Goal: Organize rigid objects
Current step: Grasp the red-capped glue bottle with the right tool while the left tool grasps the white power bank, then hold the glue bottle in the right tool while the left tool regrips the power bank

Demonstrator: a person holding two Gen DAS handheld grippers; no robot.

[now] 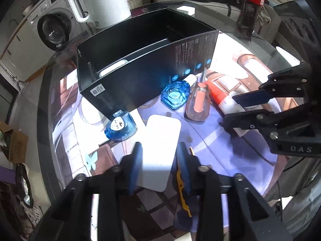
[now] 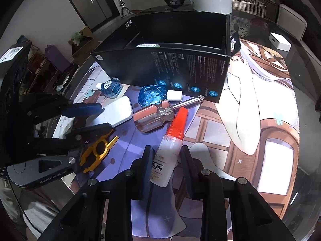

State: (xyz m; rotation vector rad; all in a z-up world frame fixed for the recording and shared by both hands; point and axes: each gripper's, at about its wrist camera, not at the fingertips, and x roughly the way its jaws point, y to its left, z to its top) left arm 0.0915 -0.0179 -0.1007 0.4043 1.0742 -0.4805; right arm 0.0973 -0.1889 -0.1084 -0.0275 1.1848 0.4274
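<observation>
Now both grippers tilt steeply down: left gripper (image 1: 159,166) clamps the white case (image 1: 160,152), right gripper (image 2: 166,166) pinches the glue bottle (image 2: 167,154); two blue bottles (image 1: 176,95) and one screwdriver (image 1: 197,104) lie just beside.

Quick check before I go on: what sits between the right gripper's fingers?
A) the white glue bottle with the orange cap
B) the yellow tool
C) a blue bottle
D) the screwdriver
A: in the right wrist view the glue bottle lies between the fingers of the right gripper, while the screwdriver lies on the mat beyond it.
</observation>
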